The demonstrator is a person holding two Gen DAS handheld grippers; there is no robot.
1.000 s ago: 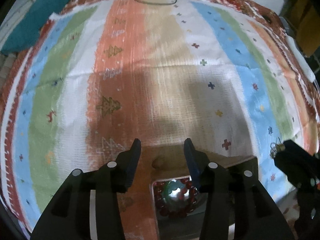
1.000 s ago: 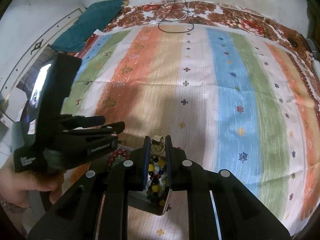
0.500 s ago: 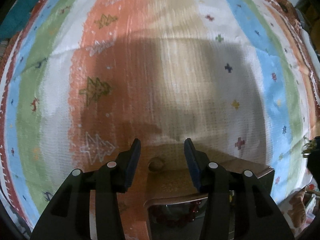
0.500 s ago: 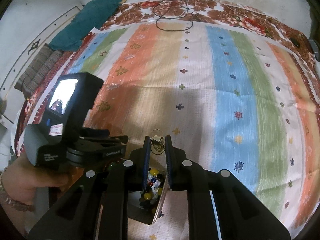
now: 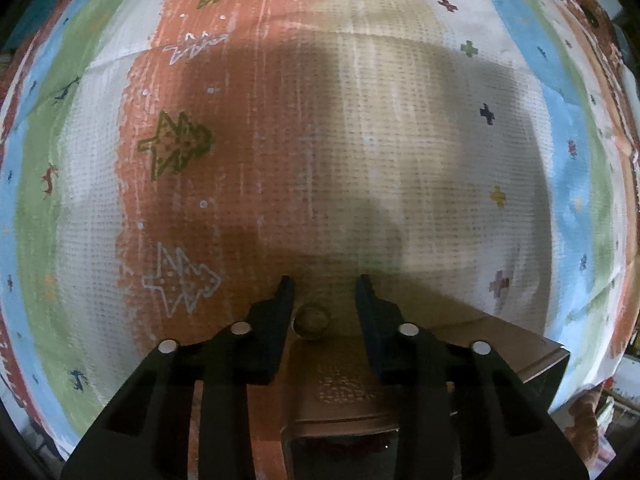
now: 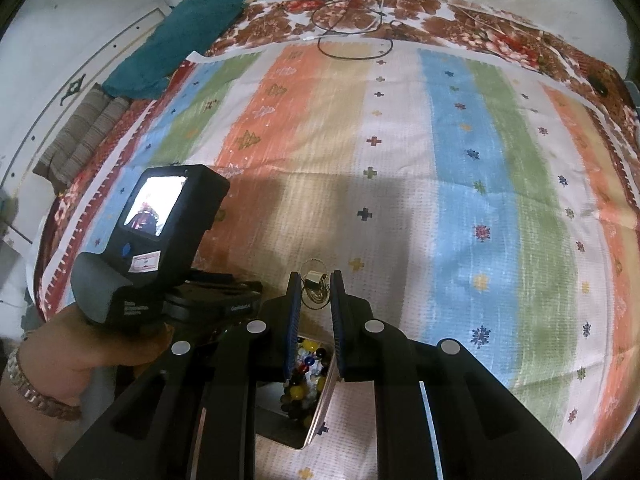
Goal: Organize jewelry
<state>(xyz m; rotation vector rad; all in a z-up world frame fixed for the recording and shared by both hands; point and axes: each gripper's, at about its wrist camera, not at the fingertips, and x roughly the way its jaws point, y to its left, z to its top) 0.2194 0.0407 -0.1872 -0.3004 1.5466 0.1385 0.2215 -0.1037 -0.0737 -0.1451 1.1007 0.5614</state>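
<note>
While the left tool [image 5: 325, 286] points down at the brown lid [image 5: 348, 380], its jaws have just been closing, apart around the knob [image 5: 312, 322]
Right tool [image 6: 316, 280] clamped on a small metal jewelry piece [image 6: 315, 291]; bead-filled box [image 6: 306, 376] below it; striped cloth [image 6: 460, 160] underneath

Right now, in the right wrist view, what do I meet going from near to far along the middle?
Open box of coloured beads → wire jewelry piece → bare striped cloth → black cable loop.

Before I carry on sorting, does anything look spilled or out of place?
Nothing spilled: the multicoloured beads sit inside the metal-rimmed box. Only stray: a black cable looped on the far end of the striped bedspread.
</note>
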